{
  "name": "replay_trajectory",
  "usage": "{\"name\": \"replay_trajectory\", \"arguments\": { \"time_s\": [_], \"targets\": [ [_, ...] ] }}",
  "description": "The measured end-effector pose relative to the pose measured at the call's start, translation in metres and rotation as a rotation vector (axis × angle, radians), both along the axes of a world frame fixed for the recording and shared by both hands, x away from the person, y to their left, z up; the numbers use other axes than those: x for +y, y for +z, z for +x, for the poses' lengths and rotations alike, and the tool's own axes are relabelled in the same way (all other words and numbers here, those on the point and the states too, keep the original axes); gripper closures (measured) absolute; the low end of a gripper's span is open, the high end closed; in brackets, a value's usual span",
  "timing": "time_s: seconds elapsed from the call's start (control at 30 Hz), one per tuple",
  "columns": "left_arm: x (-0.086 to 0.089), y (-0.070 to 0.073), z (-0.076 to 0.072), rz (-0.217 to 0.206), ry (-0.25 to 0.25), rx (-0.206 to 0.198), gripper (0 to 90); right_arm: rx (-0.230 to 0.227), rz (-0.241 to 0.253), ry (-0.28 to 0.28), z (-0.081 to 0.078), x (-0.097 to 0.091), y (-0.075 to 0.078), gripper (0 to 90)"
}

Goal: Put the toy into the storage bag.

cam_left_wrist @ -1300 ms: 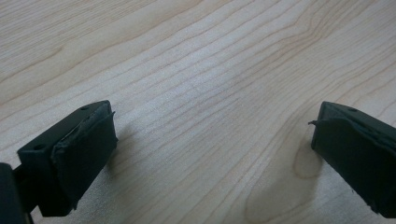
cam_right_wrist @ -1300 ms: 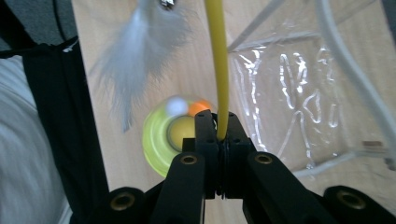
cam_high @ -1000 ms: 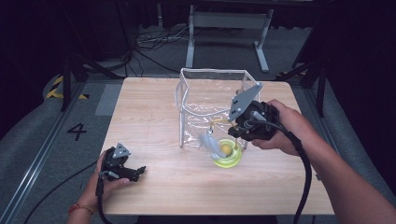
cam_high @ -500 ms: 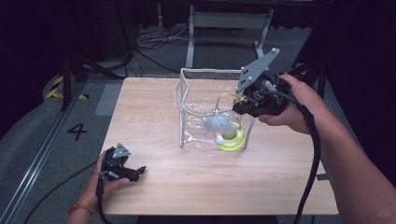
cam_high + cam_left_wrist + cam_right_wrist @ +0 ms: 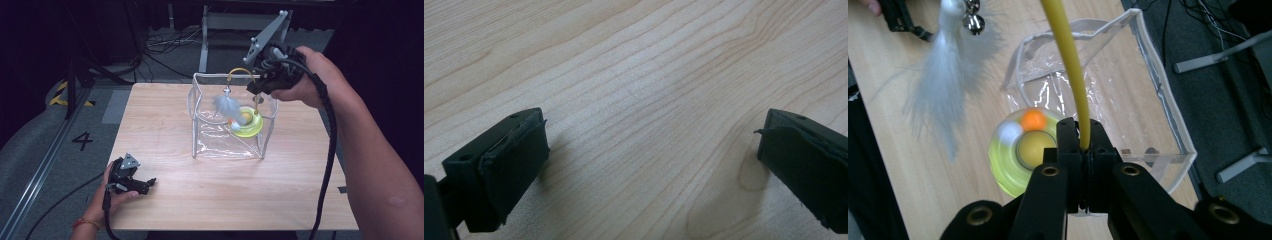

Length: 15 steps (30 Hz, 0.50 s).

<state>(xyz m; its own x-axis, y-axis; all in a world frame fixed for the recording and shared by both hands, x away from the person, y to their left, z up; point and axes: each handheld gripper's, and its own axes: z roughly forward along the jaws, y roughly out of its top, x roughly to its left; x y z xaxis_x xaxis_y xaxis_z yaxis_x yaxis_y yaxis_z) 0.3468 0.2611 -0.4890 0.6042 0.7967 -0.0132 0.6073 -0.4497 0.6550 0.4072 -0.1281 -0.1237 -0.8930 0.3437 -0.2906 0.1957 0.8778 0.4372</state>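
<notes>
Right gripper (image 5: pixel 1083 150) fingers pinching thin yellow springy wand (image 5: pixel 1068 65) of yellow-green plastic ring cat toy (image 5: pixel 247 123); light, wobbling; feather (image 5: pixel 226 107) dangling at nine o'clock; gripping low is steadying it.
Left gripper (image 5: pixel 131 178) fingers spread, resting on worktop (image 5: pixel 165 125).

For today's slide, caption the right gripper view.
Right tool grips yellow wand of feathered cat toy above clear bag.

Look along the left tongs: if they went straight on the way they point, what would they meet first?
Probably the bare wooden table. The left tongs stand open and tilt down at it, with nothing between them; depth is hard to judge.
</notes>
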Motion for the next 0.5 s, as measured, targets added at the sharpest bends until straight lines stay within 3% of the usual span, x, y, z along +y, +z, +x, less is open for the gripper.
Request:
{"name": "replay_trajectory", "arguments": {
  "time_s": [0.37,0.5],
  "targets": [
    [0.0,0.0,0.0,0.005,0.0,0.001,0.4,-0.003,0.042,-0.06,0.044,0.003,0.002,88.3],
    [0.0,0.0,0.0,0.004,0.0,0.002,0.3,-0.004,0.06,-0.054,0.048,0.007,0.005,88.3]
  ]
}}
